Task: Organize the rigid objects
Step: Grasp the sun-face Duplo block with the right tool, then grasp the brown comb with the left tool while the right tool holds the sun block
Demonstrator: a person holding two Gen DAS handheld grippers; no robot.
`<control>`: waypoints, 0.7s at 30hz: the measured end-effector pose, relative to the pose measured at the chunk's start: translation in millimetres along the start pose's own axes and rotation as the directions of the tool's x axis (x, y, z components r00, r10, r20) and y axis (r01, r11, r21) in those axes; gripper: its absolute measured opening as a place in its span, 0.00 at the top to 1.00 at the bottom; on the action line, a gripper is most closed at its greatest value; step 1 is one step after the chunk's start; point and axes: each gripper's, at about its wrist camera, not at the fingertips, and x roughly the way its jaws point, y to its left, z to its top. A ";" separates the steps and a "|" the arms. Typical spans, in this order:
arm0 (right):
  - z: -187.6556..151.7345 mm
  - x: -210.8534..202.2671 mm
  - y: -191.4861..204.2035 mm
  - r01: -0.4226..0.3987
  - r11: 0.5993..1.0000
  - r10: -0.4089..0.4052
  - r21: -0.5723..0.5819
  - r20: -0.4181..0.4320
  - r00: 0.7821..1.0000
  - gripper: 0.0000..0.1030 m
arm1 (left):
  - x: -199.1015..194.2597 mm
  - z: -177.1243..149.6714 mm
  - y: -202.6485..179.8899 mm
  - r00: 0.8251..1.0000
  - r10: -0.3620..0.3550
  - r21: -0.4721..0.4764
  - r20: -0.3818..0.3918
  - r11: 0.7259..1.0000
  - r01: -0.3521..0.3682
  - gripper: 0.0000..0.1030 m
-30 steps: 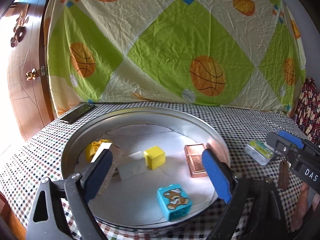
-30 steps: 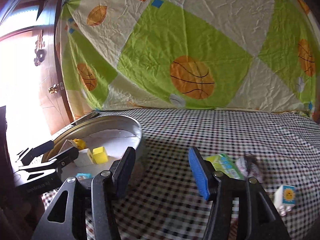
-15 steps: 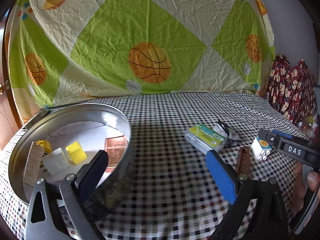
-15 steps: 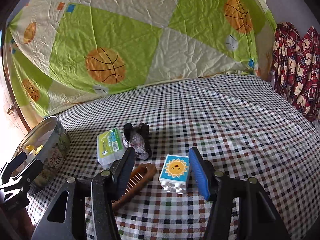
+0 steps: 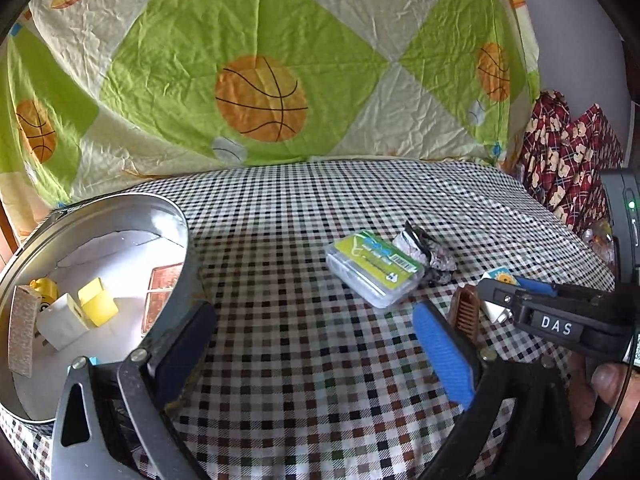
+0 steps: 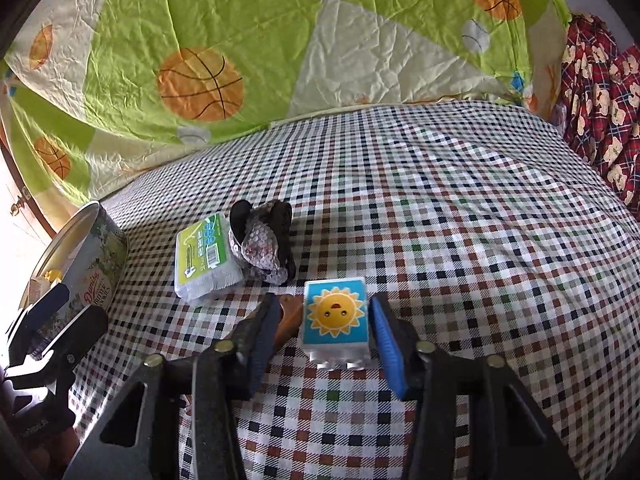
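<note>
- Checked cloth point(image 6: 460, 220) spread over the whole surface, basketball-print sheet point(image 6: 240, 40) hung up behind, red patterned fabric point(image 6: 600, 100) bunched at the far right.
- Round metal tin point(image 5: 182, 240) sitting left, open on top; inside, a yellow cube point(image 5: 97, 302), a white block point(image 5: 62, 322), a copper-coloured square point(image 5: 162, 296) and a strip of brown rough stuff point(image 5: 22, 330) leaning on the wall.
- Clear plastic box with green label point(image 6: 206, 258) out on the cloth, a dark crumpled bundle point(image 6: 264, 248) touching its right side.
- Brown comb point(image 5: 466, 314) lying just beside the toy block, partly hidden behind the right gripper's dark finger.
- Toy block point(image 6: 336, 320) on the cloth, near edge of the clutter: blue face, yellow smiling sun, white body with studs toward the camera.
- Right gripper point(image 6: 324, 332) straddling that block, jaws closing; blue pad close on its right side, a clear gap on the left, no squeeze yet.
- Left gripper point(image 5: 316, 350) hovering wide apart over bare cloth right next to the tin's wall, nothing between its fingers.
</note>
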 end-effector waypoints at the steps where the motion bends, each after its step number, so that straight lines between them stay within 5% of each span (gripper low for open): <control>1: -0.5 1.6 -1.9 -0.006 1.000 0.006 0.008 -0.009 1.000 0.64 | 1.4 0.0 -2.9 1.000 -0.005 0.007 -0.005 1.000 0.005 0.02; 16: -0.8 -17.3 -21.7 0.044 0.999 -0.045 0.028 0.048 0.998 0.66 | 24.3 3.9 -50.8 0.989 -0.110 0.067 -0.094 0.991 0.116 0.02; 21: 1.5 -10.7 -31.5 0.022 0.998 -0.023 0.060 0.018 1.000 0.66 | 33.9 4.4 -66.5 0.982 -0.133 0.082 -0.136 0.986 0.144 0.12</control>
